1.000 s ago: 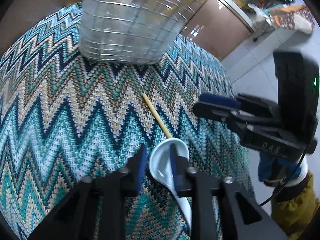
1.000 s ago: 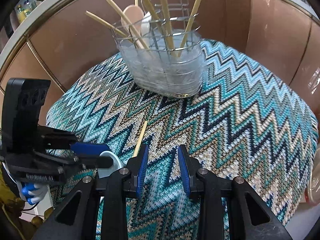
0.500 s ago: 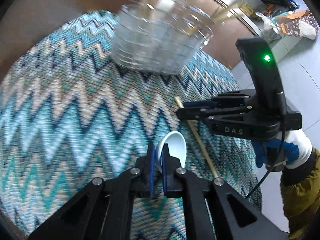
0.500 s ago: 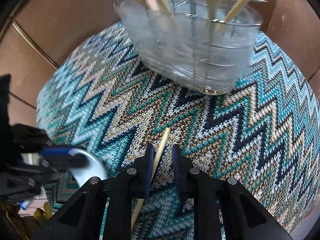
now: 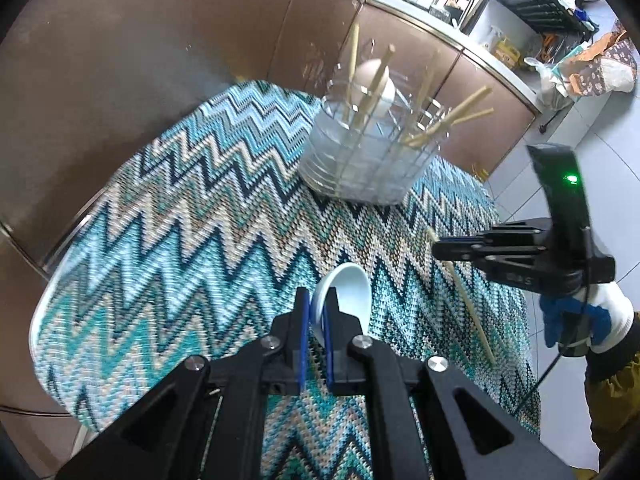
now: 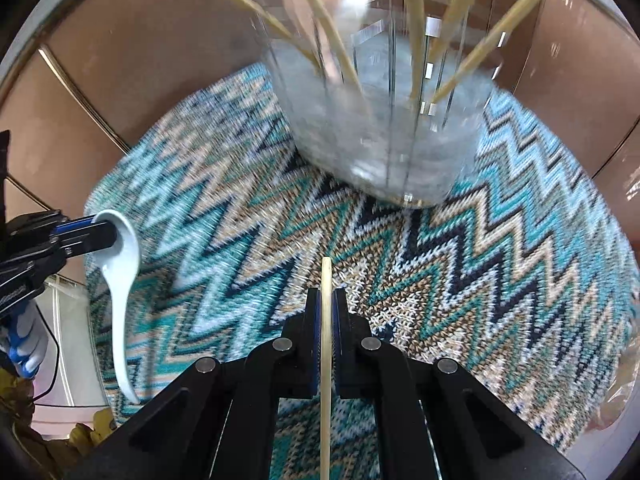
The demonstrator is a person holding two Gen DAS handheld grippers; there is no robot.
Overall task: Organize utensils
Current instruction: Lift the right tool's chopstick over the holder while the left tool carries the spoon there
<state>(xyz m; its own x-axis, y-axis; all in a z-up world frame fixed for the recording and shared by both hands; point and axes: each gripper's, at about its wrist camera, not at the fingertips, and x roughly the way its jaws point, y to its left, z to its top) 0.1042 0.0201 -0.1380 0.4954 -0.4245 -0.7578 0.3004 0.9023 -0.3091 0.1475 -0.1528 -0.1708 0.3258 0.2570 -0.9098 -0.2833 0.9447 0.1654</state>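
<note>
Two-handed pick-up over a table [image 5: 132, 216] draped in a zigzag knit cloth. The left tongs [image 5: 316, 312] are clamped on the bowl rim of a white ceramic spoon [image 5: 346, 292], which hangs clear of the cloth with its handle drooping downward in the right wrist view. The right tongs [image 6: 327, 308] are closed on 1 bamboo chopstick [image 6: 326, 344], gripped near its upper end, the long remainder trailing below and behind the pads. The wire utensil holder [image 5: 368, 160], already carrying several chopsticks and 2 spoons, stands at the far side of the table, well apart from both tools.

Handling, as judged: the spoon is rigid, glazed and likely slippery and brittle; a pinch on the thin bowl wall gives little purchase, and the handle's weight may swing it. The neck would probably hold more surely. The chopstick is light, stiff and narrow; held off-centre it can pivot, so it should enter the holder tip-first and near upright.
</note>
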